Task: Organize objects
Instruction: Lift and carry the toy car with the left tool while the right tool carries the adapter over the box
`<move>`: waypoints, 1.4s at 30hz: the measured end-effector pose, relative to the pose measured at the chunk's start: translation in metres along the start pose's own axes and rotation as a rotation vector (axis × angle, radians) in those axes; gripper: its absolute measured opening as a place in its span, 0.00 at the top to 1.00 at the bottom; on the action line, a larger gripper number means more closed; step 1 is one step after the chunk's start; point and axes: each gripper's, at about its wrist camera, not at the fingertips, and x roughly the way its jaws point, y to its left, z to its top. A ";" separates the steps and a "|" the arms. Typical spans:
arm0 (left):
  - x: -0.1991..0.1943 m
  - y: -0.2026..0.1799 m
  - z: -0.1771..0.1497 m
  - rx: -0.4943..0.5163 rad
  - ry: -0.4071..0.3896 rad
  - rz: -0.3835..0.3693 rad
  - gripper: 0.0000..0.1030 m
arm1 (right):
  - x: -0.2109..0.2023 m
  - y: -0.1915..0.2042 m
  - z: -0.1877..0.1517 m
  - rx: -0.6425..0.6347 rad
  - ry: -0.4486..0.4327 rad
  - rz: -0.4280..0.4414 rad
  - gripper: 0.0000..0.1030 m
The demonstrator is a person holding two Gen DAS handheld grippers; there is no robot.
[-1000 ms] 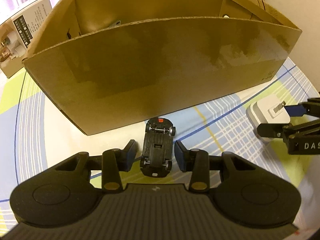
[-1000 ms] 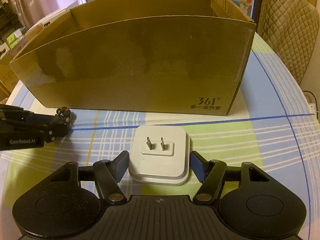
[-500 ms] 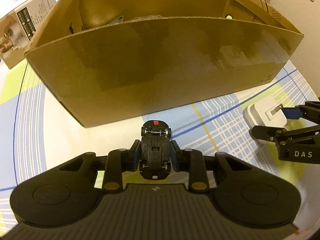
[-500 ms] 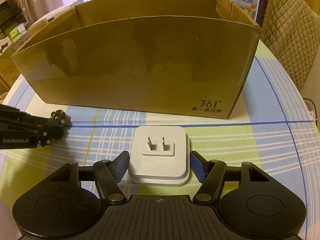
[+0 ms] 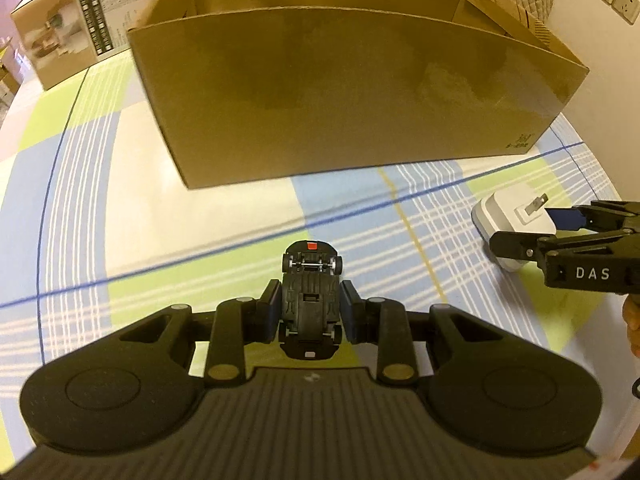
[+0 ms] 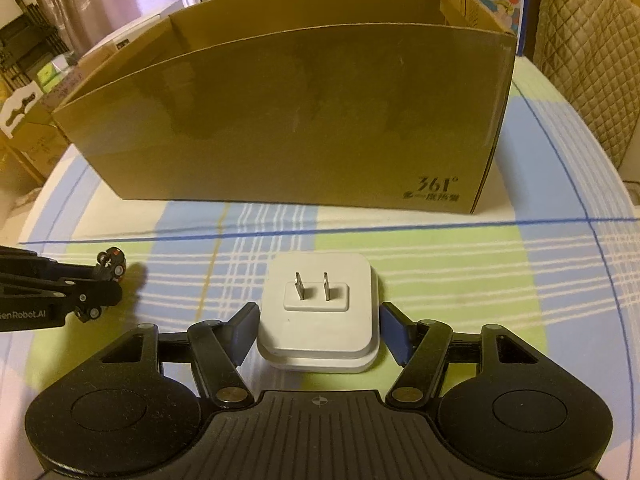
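Left gripper (image 5: 310, 312) is clamped on the toy car (image 5: 311, 300), belly-up, pads pressing its flanks between the axles; that looks the sound place to hold, since the wheels would roll under the pads. It reads as light, hard plastic, stiff, a touch slick. Off to that gripper's right, the right gripper (image 6: 318, 326) straddles the white plug adapter (image 6: 320, 308), fingers spread beside its flat sides, a small gap showing on the right at least, so not gripping. The adapter seems a dense, rigid, smooth block with prongs up: take the side walls, not the prongs. Ahead of both stands the open cardboard box (image 6: 304, 120) on a checked tablecloth (image 5: 224, 220); a quilted chair (image 6: 588, 40) and printed cartons (image 5: 76, 24) crowd behind.
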 end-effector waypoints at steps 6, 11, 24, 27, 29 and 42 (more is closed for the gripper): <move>-0.015 -0.001 -0.009 -0.018 -0.012 -0.001 0.75 | -0.014 0.001 -0.004 0.019 -0.007 0.045 0.40; -0.032 -0.004 -0.010 -0.024 -0.038 -0.005 0.75 | -0.028 0.005 -0.005 0.025 -0.032 0.074 0.40; -0.078 -0.023 0.021 0.004 -0.158 -0.019 0.75 | -0.078 0.017 0.032 -0.011 -0.169 0.151 0.40; -0.085 -0.024 0.037 0.016 -0.197 -0.012 0.75 | -0.084 0.020 0.048 -0.025 -0.208 0.156 0.40; -0.087 -0.024 0.051 0.022 -0.217 -0.003 0.75 | -0.087 0.021 0.060 -0.036 -0.238 0.158 0.40; -0.080 -0.014 0.118 0.026 -0.264 0.043 0.75 | -0.069 0.009 0.128 -0.036 -0.280 0.122 0.40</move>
